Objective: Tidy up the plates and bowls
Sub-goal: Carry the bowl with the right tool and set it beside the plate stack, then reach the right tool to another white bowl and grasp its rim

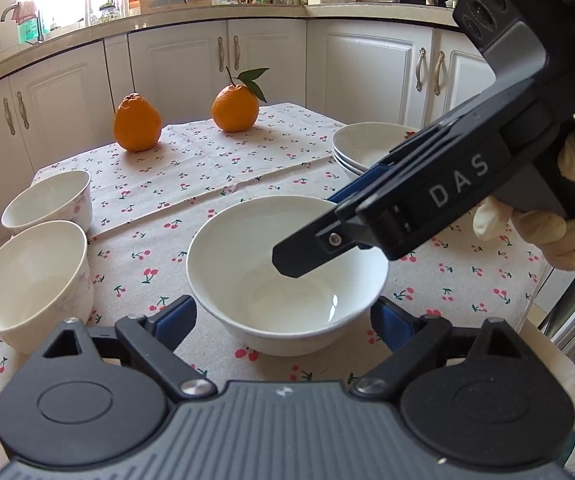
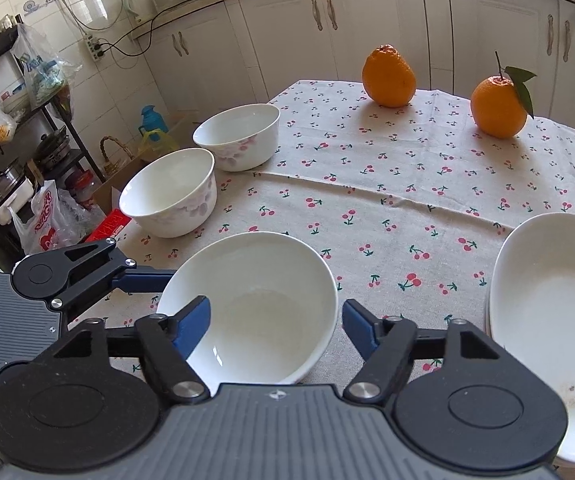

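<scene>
Here, left to right across my table:
Floral bowls: I see two deep bowls (image 2: 169, 198) (image 2: 239, 136) with faint flower prints at the left edge of the cherry-print tablecloth (image 2: 407, 184), just beside each other, upright.
My left gripper (image 1: 285, 320): its jaws are spread wide on either side of the white bowl (image 1: 287, 276); the blue pads (image 1: 175, 318) stand apart from the wall, gripping nothing.
White bowl: it sits upright on the cloth at the near middle of the table, loose.
My right gripper (image 2: 275, 330): its jaws gape over the near rim, one blue pad (image 2: 193, 326) inside the bowl, the other outside; neither presses on it.
Oranges: one knobby orange (image 1: 137, 122) and one orange with stem and leaf (image 1: 235, 106) stand at the far edge, well apart.
Plate stack: shallow white plates (image 2: 551, 312) lie stacked at the right, near the bowl but not touching.
Gloved hand (image 1: 543, 232): it holds my right tool's handle.
</scene>
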`<action>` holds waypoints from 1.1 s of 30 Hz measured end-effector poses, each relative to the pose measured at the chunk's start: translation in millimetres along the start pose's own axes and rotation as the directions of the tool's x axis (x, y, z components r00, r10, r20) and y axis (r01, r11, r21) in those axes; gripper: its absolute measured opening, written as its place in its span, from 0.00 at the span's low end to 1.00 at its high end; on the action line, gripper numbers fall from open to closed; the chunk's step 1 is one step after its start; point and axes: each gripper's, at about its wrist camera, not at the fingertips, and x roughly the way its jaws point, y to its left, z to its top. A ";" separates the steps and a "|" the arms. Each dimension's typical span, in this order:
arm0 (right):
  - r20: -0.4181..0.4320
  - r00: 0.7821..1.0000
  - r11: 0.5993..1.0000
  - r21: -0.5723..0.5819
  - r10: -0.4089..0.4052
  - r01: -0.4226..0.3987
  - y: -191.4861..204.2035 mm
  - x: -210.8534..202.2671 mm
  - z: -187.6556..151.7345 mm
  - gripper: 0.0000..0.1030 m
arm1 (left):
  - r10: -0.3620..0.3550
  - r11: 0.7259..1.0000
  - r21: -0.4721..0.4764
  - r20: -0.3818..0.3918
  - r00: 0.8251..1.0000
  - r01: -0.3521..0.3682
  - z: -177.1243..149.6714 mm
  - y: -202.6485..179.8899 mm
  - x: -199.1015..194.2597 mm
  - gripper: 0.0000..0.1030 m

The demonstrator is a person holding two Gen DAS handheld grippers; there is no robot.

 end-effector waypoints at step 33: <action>-0.027 0.995 0.975 -0.199 0.094 -0.098 65.3 76.1 95.7 0.98 | 0.290 0.944 -0.164 0.003 0.957 -0.285 -21.1 122.6 -25.0 0.95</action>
